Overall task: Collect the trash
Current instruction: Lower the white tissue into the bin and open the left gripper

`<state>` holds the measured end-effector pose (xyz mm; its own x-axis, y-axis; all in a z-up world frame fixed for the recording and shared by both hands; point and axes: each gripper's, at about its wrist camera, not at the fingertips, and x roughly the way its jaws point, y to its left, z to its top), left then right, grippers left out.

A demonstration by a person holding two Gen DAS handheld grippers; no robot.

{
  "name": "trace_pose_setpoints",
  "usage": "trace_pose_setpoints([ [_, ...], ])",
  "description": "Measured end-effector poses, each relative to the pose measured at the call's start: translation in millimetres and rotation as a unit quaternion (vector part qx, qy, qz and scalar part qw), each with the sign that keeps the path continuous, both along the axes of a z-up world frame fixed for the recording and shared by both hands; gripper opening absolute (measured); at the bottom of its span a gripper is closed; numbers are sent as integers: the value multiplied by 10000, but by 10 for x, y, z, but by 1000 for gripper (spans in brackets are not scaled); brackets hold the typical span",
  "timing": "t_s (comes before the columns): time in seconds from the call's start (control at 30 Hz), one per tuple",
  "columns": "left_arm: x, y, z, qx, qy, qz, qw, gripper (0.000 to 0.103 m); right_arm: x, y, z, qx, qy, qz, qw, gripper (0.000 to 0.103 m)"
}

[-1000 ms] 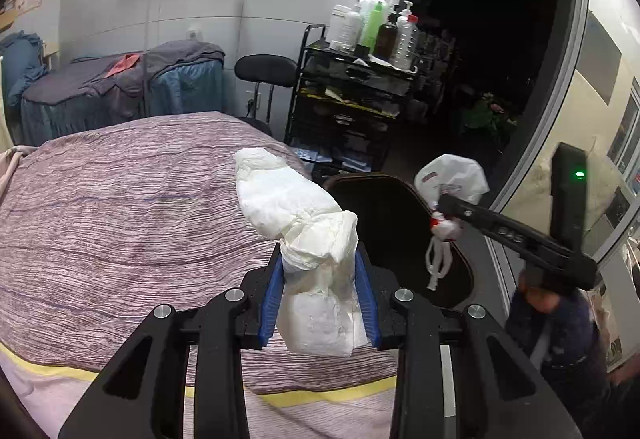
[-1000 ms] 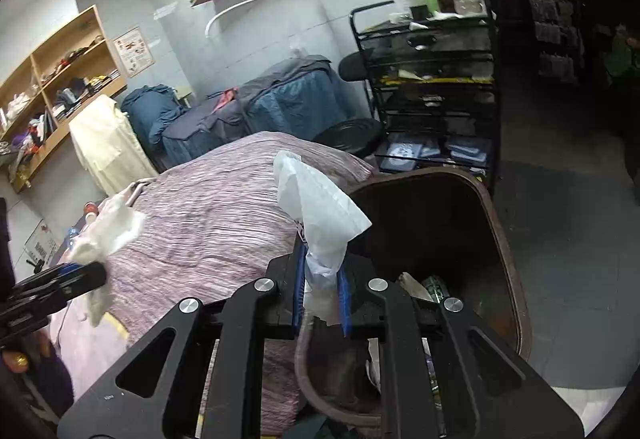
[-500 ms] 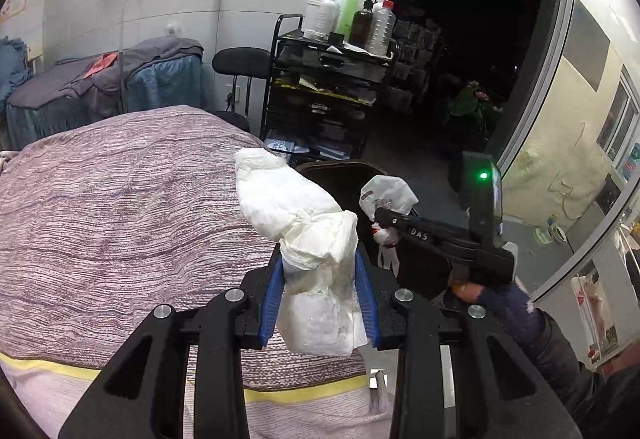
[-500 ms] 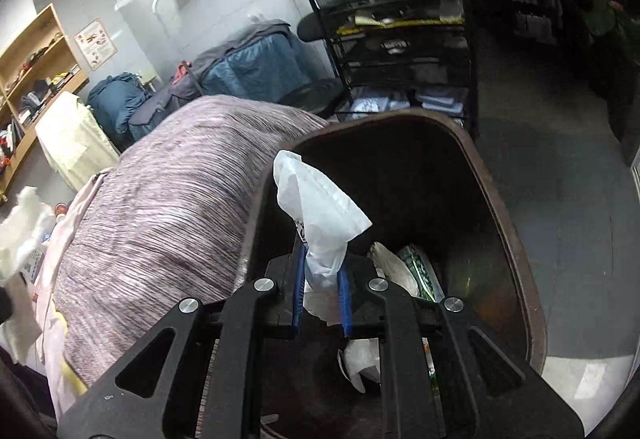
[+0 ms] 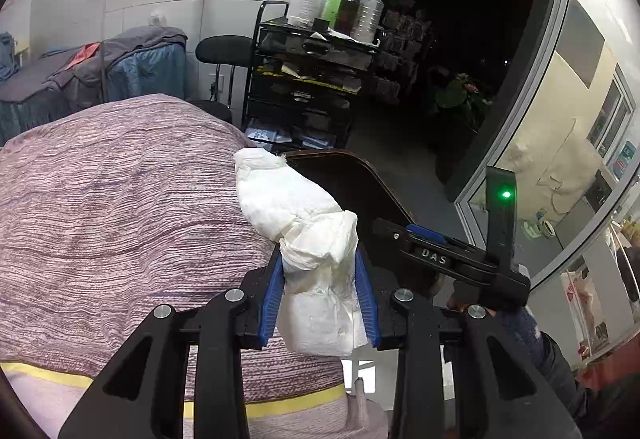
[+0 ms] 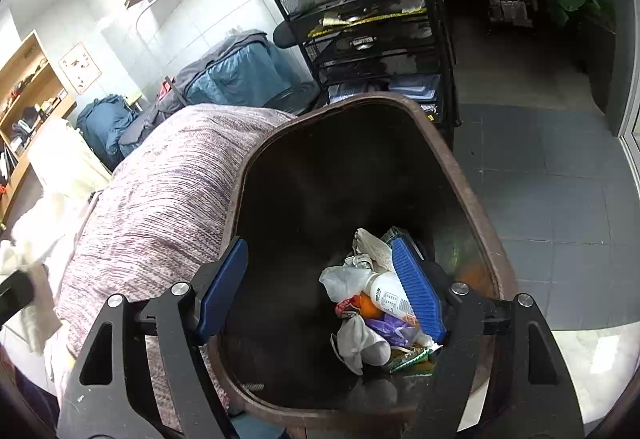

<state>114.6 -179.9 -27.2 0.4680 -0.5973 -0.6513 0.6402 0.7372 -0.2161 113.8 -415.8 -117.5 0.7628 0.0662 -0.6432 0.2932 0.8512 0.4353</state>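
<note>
My left gripper (image 5: pixel 318 275) is shut on a crumpled white paper wad (image 5: pixel 304 223), held over the edge of the purple striped bed cover (image 5: pixel 120 219). Just beyond the wad stands the brown trash bin (image 5: pixel 360 167). In the right wrist view my right gripper (image 6: pixel 320 255) hangs over the bin's mouth (image 6: pixel 460 175). Its jaws are opening and nothing is between the blue pads (image 6: pixel 416 287). A white plastic bag (image 6: pixel 342 279) lies in the bin on a bottle (image 6: pixel 390 297) and other trash. The right gripper (image 5: pixel 440 259) also shows in the left wrist view, over the bin.
A black wire cart (image 5: pixel 316 79) topped with bottles stands behind the bin, a black stool (image 5: pixel 224 47) beside it. A glass door (image 5: pixel 560 143) is at the right. Grey floor tiles (image 6: pixel 560 179) lie right of the bin; the bed (image 6: pixel 160 207) presses against its left side.
My right gripper has sunk over the bin and opened, and the white plastic bag has dropped from it into the bin. My left gripper has drifted nearer the bin, still holding the wad.
</note>
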Motion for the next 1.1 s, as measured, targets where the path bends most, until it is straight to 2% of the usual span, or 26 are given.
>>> trace_pose_setpoints([
  [0.4, 133, -407, -51, 66, 150, -398, 9991, 33, -415, -146, 326, -78, -410, -357, 9985, 78],
  [0.5, 208, -532, -75, 113, 241, -503, 9984, 33, -495, -183, 380, -230, -449, -518, 9974, 83],
  [1.1, 455, -1089, -386, 576, 518, -725, 9944, 33, -804, -405, 413, -295, -477, -1069, 9927, 84],
])
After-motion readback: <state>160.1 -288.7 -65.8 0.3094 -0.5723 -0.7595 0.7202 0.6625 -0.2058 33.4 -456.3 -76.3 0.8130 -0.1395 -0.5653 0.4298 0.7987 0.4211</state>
